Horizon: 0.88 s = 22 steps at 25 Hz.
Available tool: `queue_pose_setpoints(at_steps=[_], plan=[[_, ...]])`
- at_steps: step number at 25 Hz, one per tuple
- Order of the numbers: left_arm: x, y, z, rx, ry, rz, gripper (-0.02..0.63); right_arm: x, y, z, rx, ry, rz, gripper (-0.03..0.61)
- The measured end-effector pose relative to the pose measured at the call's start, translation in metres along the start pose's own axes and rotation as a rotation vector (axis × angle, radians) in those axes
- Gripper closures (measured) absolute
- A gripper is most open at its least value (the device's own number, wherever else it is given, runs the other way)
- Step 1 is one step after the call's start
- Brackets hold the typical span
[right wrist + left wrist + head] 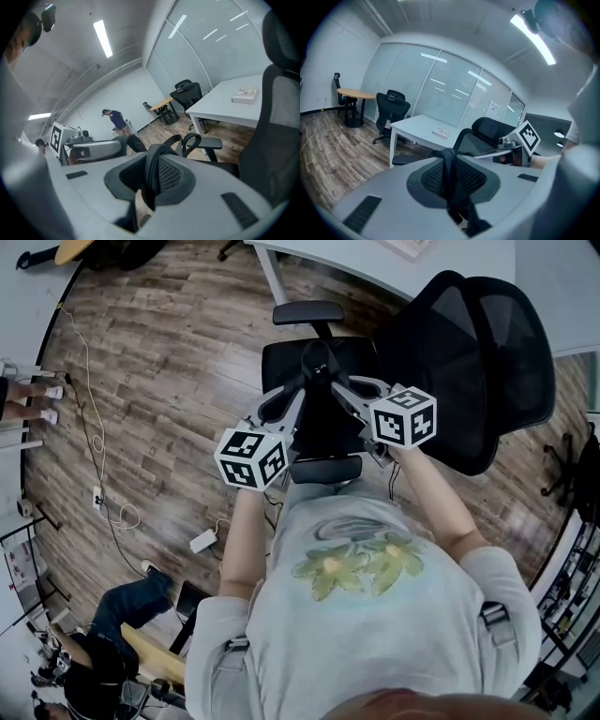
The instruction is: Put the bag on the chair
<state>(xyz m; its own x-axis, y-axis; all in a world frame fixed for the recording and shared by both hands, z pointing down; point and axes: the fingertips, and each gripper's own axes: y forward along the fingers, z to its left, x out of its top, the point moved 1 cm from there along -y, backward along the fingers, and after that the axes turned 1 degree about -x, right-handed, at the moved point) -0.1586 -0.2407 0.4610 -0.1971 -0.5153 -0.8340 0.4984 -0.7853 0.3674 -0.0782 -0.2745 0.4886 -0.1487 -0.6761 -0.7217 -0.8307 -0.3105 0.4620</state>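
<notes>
Nearest the body, in the head view, both arms reach forward from the centre toward 12 o'clock. The left tongs (302, 388) and right tongs (339, 387) converge on one spot just above the chair (464, 371).

Each pair of tongs is clenched on the bag (325, 423). The left gripper view shows a black strap (449, 161) pinched between the pads of the left tongs (450, 180). The right gripper view shows a doubled black handle (152, 161) clamped in the right tongs (153, 180), with a second handle loop (192, 140) standing free just beyond.

The bag's dark body lies directly below the tips, over the chair's seat (279, 357), between the two armrests at 12 and 6 o'clock of it. Black on black, I cannot tell whether it rests on the seat or hangs just clear of it.

The backrest rises at 2 o'clock. Farther out, a white table (394, 268) runs along 12 to 1 o'clock.

My reading is that the carry is done and the placement is nearly so. What remains is to settle the weight on the seat, release both tongs and draw them away without dragging the handles.
</notes>
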Motion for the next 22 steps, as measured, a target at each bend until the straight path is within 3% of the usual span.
queue_pose_setpoints(at_steps=[9,22], plan=[[-0.038,0.000,0.005,-0.021,-0.059,0.066,0.543,-0.040,0.005,-0.011,-0.061,0.009,0.081,0.528],[-0.095,0.005,0.000,-0.036,-0.081,0.171,0.544,-0.090,0.005,-0.019,-0.107,0.066,0.133,0.528]])
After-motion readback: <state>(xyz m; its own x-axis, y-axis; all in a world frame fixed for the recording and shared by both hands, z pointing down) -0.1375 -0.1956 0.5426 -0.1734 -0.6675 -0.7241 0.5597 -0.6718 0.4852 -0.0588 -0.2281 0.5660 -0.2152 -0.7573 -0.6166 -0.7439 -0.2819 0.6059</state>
